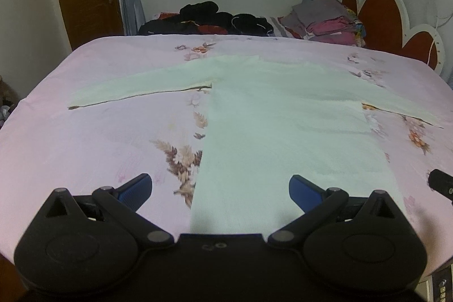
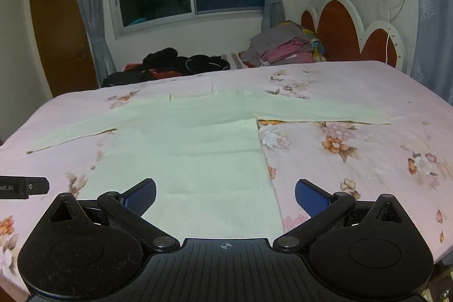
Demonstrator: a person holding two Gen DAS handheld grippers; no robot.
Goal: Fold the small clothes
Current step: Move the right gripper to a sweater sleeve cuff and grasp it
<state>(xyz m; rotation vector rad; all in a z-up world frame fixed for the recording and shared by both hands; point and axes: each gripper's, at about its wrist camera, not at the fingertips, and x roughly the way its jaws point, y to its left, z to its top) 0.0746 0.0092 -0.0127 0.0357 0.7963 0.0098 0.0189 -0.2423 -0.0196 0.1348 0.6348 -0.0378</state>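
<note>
A pale green long-sleeved top (image 1: 271,115) lies flat on the pink floral bedsheet (image 1: 85,132), sleeves spread out to both sides, hem towards me. My left gripper (image 1: 220,190) hovers open over the hem's left corner, one blue pad over the sheet, the other over the cloth. In the right wrist view the same top (image 2: 192,140) stretches away, and my right gripper (image 2: 225,196) stands open above the hem's right corner, holding nothing. The right gripper's tip (image 1: 441,183) shows at the left wrist view's right edge; the left gripper's body (image 2: 22,186) shows at the right wrist view's left edge.
A heap of dark clothes (image 1: 209,19) and a stack of folded pink and grey garments (image 1: 328,21) sit at the far side of the bed. A red and white headboard (image 1: 390,21) is at the right, with a window, curtains and a wooden door behind.
</note>
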